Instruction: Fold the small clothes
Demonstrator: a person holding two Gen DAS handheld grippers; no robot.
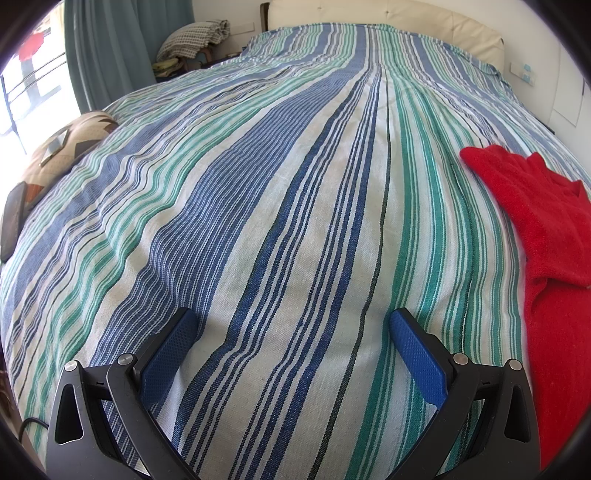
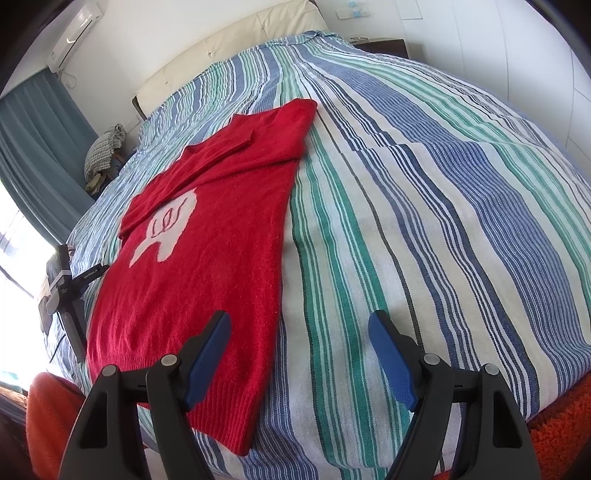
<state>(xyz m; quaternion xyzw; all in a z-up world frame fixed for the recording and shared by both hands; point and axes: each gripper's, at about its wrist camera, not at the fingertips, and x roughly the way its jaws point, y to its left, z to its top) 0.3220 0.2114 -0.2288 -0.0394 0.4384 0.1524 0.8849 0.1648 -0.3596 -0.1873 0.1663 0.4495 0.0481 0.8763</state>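
We work over a bed whose striped bedspread point(image 1: 295, 229) of blue, green and white fills both views, with a cream headboard point(image 2: 229, 48) at its far end and teal curtains point(image 1: 107, 44) by the bright window.

Our left gripper point(image 1: 291, 325) points down at the cover with its blue-padded fingers point(image 1: 168, 354) spread wide; only bare stripes lie between them, and they do not press on anything. To the right of these fingers, at the edge of that view, lies the red sweater point(image 1: 543, 229), well clear of the pads.

Our right gripper point(image 2: 299, 328) also stands wide open, with nothing pinched. Its left finger point(image 2: 207, 358) hangs over the sweater's ribbed hem, while its right finger point(image 2: 391, 358) is over the bedspread alone. The sweater's right edge runs up between the two fingers, nearer the left one. From there the sweater stretches away from the fingers toward the headboard, lying flat with one sleeve folded across the chest and a white figure point(image 2: 166, 229) knitted on its front.

Farther out, left of the right gripper's fingers and beyond the sweater, we see the other black gripper point(image 2: 66, 284) above the edge of the bed. A patterned cushion point(image 1: 62, 147) lies far to the left of the left gripper's fingers, and a checked bundle of cloth point(image 1: 195, 37) sits beside the curtains. An air conditioner point(image 2: 74, 33) hangs on the wall.
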